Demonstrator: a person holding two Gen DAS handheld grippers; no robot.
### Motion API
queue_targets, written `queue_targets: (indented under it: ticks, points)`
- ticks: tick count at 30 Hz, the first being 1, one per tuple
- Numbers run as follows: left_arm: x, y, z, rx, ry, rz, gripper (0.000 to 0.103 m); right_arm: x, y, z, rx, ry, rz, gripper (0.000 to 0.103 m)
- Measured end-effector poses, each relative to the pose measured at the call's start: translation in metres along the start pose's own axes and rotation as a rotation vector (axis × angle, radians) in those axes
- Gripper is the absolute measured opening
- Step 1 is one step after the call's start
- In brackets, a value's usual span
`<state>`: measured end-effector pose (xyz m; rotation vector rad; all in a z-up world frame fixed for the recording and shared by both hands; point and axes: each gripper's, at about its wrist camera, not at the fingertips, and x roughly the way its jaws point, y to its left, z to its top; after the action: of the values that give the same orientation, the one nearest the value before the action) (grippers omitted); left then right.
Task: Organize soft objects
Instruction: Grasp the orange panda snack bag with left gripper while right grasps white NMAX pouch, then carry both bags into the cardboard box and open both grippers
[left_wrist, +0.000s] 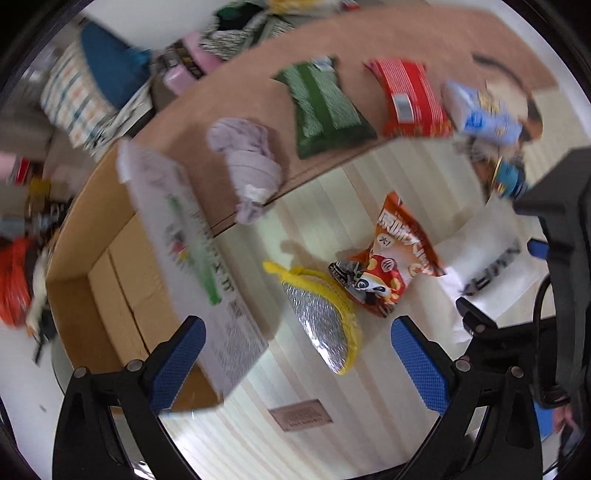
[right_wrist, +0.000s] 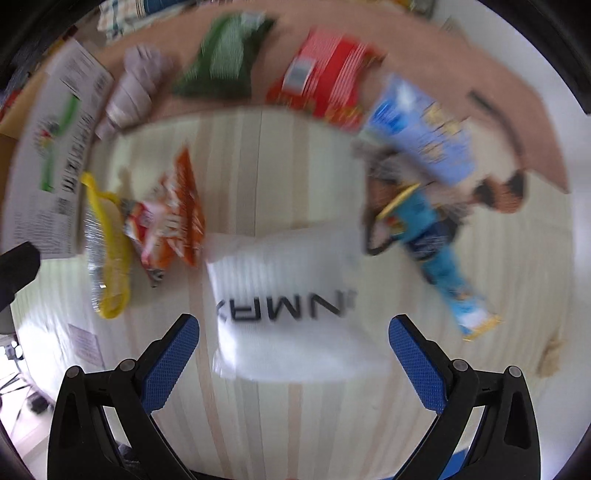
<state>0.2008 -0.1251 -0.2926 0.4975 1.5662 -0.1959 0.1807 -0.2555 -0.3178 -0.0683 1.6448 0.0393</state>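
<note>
Right now both of my jaws stand wide apart and grip nothing. My right gripper (right_wrist: 293, 347) hangs over the white pouch (right_wrist: 291, 306) with black lettering, which lies flat on the pale striped bench (right_wrist: 258, 155) between the blue pads. My left gripper (left_wrist: 297, 363) hovers near the silver and yellow pad (left_wrist: 325, 321), with the orange snack bag (left_wrist: 395, 266) just beside it and touching its edge.

Along the cardboard flap (left_wrist: 369, 37) lie a lilac cloth bundle (left_wrist: 251, 162), a green packet (left_wrist: 325, 107), a red packet (left_wrist: 406, 99) and a light-blue packet (left_wrist: 480, 114), side by side. A white printed pack (left_wrist: 195, 258) leans tilted over the rim of the open cardboard box (left_wrist: 103, 295).

The risks, as I judge them: the right view is smeared with motion, so closing now could pinch only a corner of the pouch and let it slip. The pouch looks soft, so it may sag or fold. On the left, the pad and snack bag overlap, and I could drag both. The leaning pack could slide off the box rim if nudged.
</note>
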Motion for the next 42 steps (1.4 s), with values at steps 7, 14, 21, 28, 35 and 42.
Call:
queue_targets:
  ticks: [7, 14, 21, 28, 35, 42]
  points:
    - [0.032, -0.025, 0.029, 0.147, 0.033, -0.042, 0.103, 0.034, -0.044, -0.008, 0.154, 0.06, 0.055, 0.093]
    - [0.068, -0.063, 0.056, 0.289, 0.103, -0.098, 0.102, 0.062, -0.058, -0.01, 0.195, 0.123, 0.126, 0.094]
    - [0.102, -0.067, 0.065, 0.278, 0.217, -0.135, 0.049, 0.092, -0.05, 0.004, 0.204, 0.184, 0.134, 0.093]
    - [0.083, -0.043, 0.059, 0.087, 0.152, -0.214, 0.032, 0.104, -0.053, 0.006, 0.283, 0.185, 0.147, 0.076]
    - [0.009, 0.011, 0.036, -0.154, 0.027, -0.303, 0.032, 0.07, -0.045, -0.009, 0.291, 0.092, 0.201, 0.072]
    - [-0.066, 0.141, -0.005, -0.394, -0.088, -0.358, 0.032, -0.039, 0.039, 0.023, 0.154, -0.088, 0.307, 0.072]
